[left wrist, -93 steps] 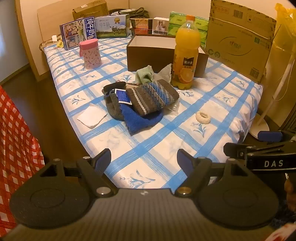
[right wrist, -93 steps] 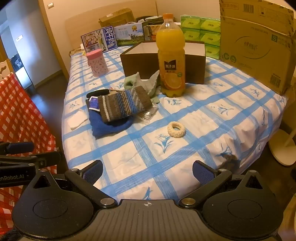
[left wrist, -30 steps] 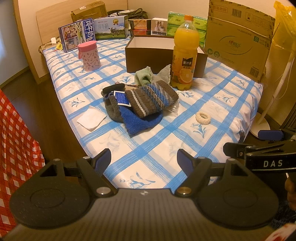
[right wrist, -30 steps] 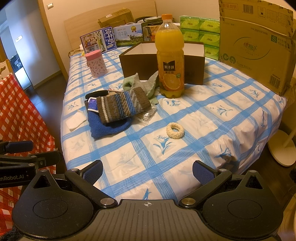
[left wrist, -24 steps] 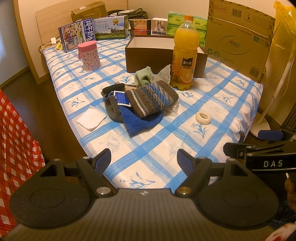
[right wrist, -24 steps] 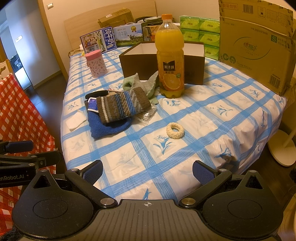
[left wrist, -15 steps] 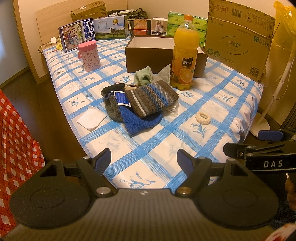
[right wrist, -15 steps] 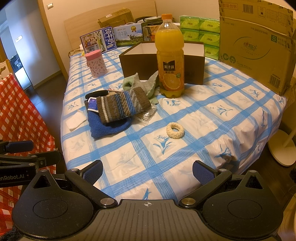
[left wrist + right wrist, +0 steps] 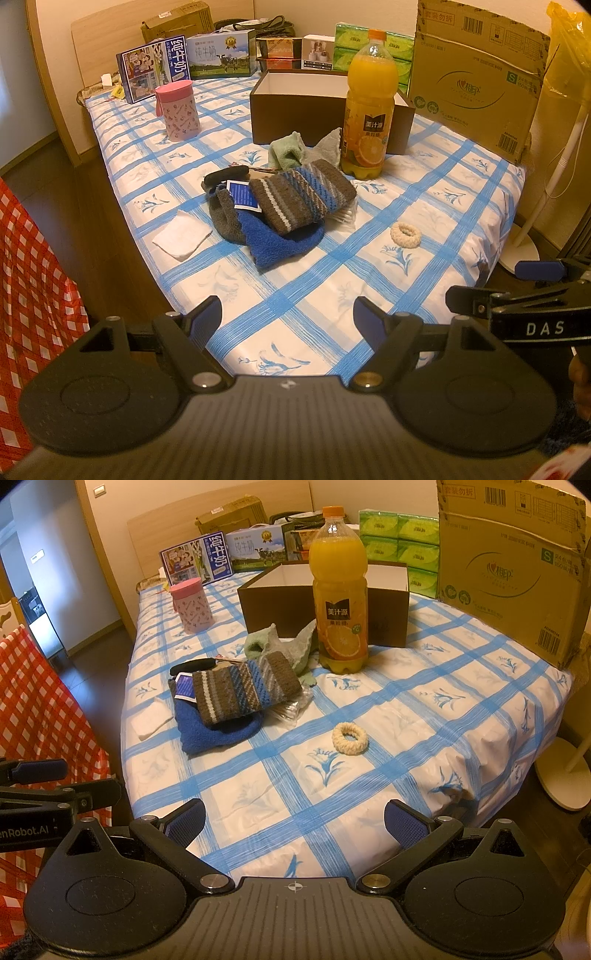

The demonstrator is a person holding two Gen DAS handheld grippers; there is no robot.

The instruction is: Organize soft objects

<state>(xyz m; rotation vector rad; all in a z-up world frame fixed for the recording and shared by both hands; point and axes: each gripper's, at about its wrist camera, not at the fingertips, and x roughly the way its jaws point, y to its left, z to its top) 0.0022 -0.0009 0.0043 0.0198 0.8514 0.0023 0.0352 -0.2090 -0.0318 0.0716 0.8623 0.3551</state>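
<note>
A striped grey-and-blue knit sock (image 9: 301,199) (image 9: 243,690) lies on a blue fuzzy sock (image 9: 284,242) (image 9: 214,729) and a grey one (image 9: 225,218) mid-table. A pale green cloth (image 9: 288,151) (image 9: 258,644) and a grey cloth (image 9: 328,146) sit behind them. A cream scrunchie (image 9: 405,234) (image 9: 349,739) lies to the right. A white folded cloth (image 9: 182,240) (image 9: 151,718) lies to the left. An open brown box (image 9: 314,107) (image 9: 280,594) stands behind. My left gripper (image 9: 288,319) and right gripper (image 9: 295,825) are open and empty over the table's near edge.
An orange juice bottle (image 9: 367,107) (image 9: 341,590) stands in front of the box. A pink cup (image 9: 177,109) (image 9: 192,605) stands at the left. Cartons and a big cardboard box (image 9: 476,74) line the back. A red checked cloth (image 9: 40,701) hangs at the left.
</note>
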